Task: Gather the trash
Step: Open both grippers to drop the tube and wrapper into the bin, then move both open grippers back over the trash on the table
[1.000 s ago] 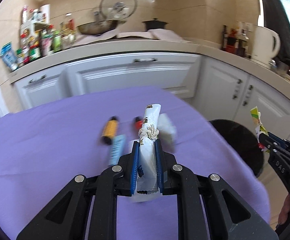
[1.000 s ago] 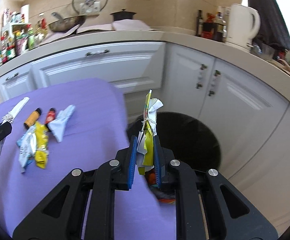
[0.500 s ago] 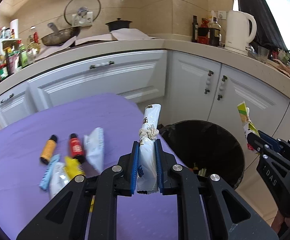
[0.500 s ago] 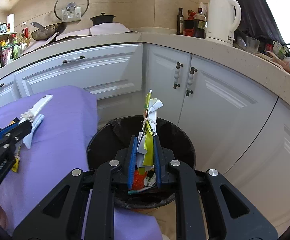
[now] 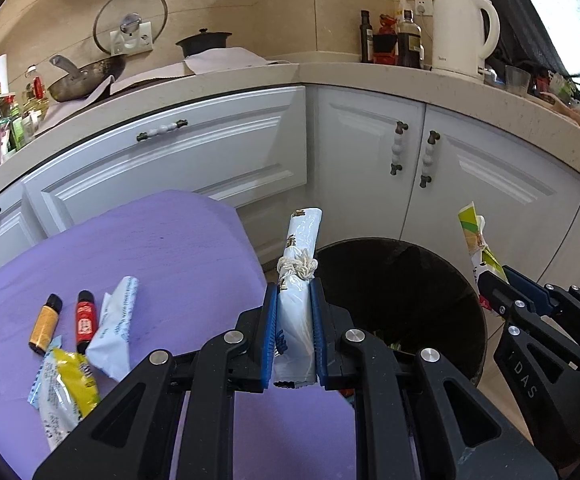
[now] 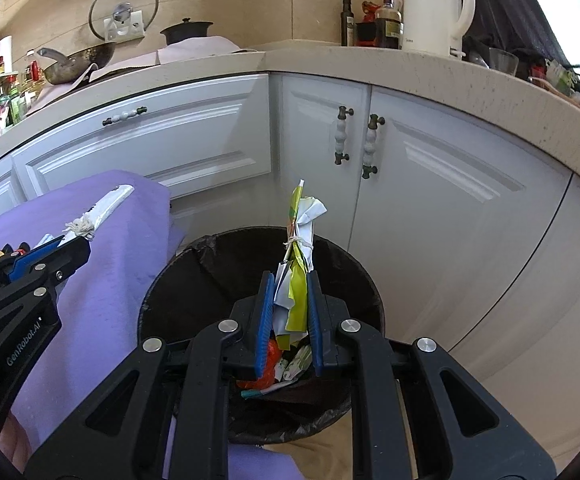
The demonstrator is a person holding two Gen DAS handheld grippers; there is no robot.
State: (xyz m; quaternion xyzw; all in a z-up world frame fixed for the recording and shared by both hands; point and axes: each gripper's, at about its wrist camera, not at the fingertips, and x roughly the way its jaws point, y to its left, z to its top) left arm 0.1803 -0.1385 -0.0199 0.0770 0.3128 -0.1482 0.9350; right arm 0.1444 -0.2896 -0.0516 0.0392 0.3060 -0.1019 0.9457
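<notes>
- My right claw (image 6: pixel 287 312) pinches a green-and-white wrapper bundle (image 6: pixel 300 252), tied with string; its long axis runs straight out along the fingers, tip pointing away from me.
- Black trash bin (image 6: pixel 366 280) sits directly under and ahead of the right claw; the bundle's lower end hangs over the bin's mouth. Trash already lies at the bottom of the bin.
- My left claw (image 5: pixel 294 332) pinches a rolled white bag (image 5: pixel 300 276), also string-tied, long axis forward along the fingers.
- From the left claw, the bin (image 5: pixel 470 300) lies ahead and to the right; the claw sits about at the edge of the purple desk (image 5: pixel 149 248), by my read not yet over the bin opening.
- Key relation: the right claw is the nearer one, already above the mouth. I judge that spreading it would drop the bundle inside with no further travel.
- The left claw would need to shift right and forward before letting go, else the roll may land on the desk edge or the floor.
- More trash on the desk left of my left claw: white packet (image 5: pixel 115 320), yellow wrapper (image 5: pixel 75 376), orange tube (image 5: pixel 43 328), red tube (image 5: pixel 85 320), all close together.
- Both claws are near each other at the bin; I'd watch for a bump.
</notes>
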